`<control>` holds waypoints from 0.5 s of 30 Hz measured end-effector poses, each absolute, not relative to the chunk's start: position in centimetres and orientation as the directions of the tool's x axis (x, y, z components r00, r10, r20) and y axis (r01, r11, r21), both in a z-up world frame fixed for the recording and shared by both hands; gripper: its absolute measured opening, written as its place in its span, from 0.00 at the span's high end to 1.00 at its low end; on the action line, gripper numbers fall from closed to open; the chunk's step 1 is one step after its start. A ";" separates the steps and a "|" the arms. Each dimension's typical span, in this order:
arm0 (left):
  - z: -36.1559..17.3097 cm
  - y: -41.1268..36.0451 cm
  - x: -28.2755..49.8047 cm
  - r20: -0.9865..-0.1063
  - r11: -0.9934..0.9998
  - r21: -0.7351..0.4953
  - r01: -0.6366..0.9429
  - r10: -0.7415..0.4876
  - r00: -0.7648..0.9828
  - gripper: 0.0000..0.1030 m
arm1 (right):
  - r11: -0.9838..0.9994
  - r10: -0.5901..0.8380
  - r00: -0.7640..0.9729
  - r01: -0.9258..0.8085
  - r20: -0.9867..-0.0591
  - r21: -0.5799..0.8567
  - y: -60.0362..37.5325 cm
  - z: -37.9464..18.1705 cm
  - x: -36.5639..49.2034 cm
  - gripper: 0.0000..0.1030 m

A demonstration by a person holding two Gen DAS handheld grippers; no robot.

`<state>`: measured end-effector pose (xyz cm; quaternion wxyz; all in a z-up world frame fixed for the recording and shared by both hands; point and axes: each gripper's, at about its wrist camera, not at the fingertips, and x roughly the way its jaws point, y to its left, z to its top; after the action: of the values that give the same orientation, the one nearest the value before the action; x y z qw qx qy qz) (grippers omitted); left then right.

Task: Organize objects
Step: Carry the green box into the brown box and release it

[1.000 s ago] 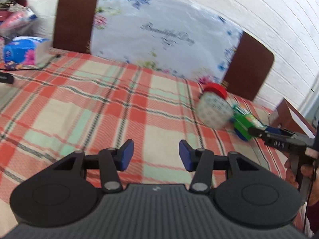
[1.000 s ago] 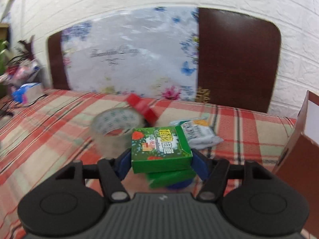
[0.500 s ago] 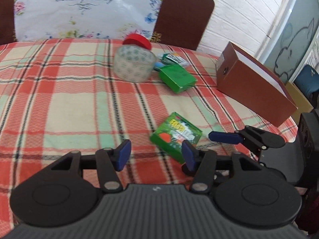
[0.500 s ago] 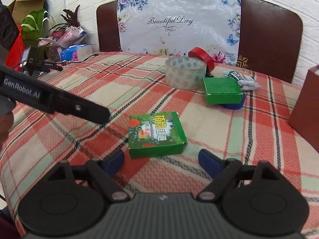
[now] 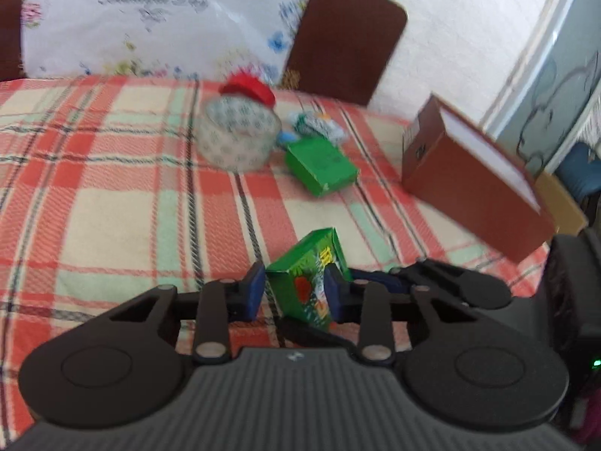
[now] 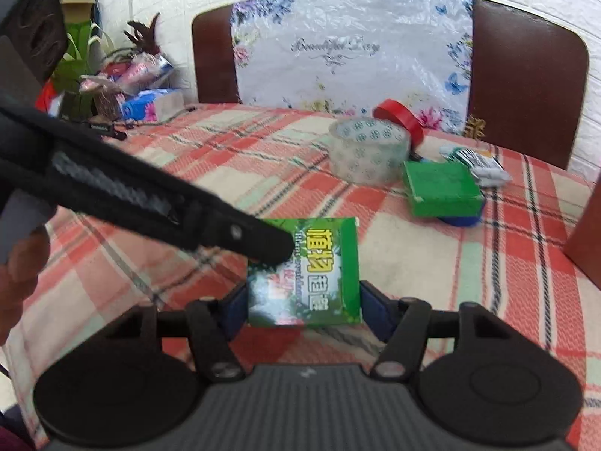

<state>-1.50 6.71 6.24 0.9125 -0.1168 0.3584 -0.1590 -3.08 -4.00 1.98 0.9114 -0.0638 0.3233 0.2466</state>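
**Op A:** Reading from the left: my left gripper (image 5: 295, 291) has its blue pads almost closed on the small green printed cardboard box (image 5: 311, 282), which sits near the front edge of the bench under its red-and-cream plaid cloth (image 5: 112, 195). The left pad looks just off the cardboard and the right pad overlaps its face, and the frame is blurred, so I cannot tell whether I'm truly clamped.

**Op B:** From my side, the right gripper (image 6: 304, 306) is open about as wide as that box (image 6: 315, 274), one pad at each side edge. Touching or a hair apart, I can't say. Your arm crosses over its top corner.

**Op A:** That's my worry. With both of us on one box, a lift by either side could twist it out or crush the thin card.

**Op B:** And our fingers could knock together. Farther right, the clear patterned tape roll (image 6: 370, 148), red tape roll (image 6: 400, 116), plain green box (image 6: 441, 188) and brown open carton (image 5: 473, 180) sit well apart, so I judge them safe.
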 end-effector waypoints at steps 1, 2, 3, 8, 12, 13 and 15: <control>6.6 7.5 -2.0 -0.603 0.928 -0.325 0.182 -0.352 0.716 0.65 | 0.861 0.425 0.670 -0.508 -0.609 0.042 -3.3 2.4 -3.0 0.40; 6.8 8.4 -2.5 -0.591 0.933 -0.322 0.157 -0.328 0.737 0.65 | 0.849 0.442 0.669 -0.527 -0.598 0.038 -2.5 2.8 -2.8 0.41; 7.1 9.3 -3.0 -0.582 0.939 -0.320 0.129 -0.302 0.755 0.65 | 0.834 0.460 0.664 -0.550 -0.589 0.031 -1.5 3.3 -2.7 0.41; 7.9 12.2 -3.7 -0.574 0.932 -0.357 0.071 -0.278 0.770 0.66 | 0.785 0.497 0.660 -0.618 -0.564 -0.031 2.6 4.2 -2.6 0.41; 8.5 9.8 -2.1 -0.575 0.916 -0.373 0.151 -0.355 0.737 0.68 | 0.818 0.463 0.721 -0.571 -0.515 -0.065 1.8 5.5 -3.4 0.41; 9.0 8.5 -1.5 -0.568 0.913 -0.362 0.187 -0.375 0.733 0.68 | 0.833 0.438 0.741 -0.547 -0.509 -0.081 1.1 5.8 -3.3 0.41; 9.9 5.6 -0.1 -0.548 0.894 -0.357 0.269 -0.434 0.715 0.68 | 0.871 0.376 0.792 -0.479 -0.481 -0.107 -1.2 6.7 -3.3 0.41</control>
<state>-0.11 5.58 9.90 0.9173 -0.1268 0.3253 -0.1916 -3.28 -1.19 6.68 0.9399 -0.1122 0.2287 0.2274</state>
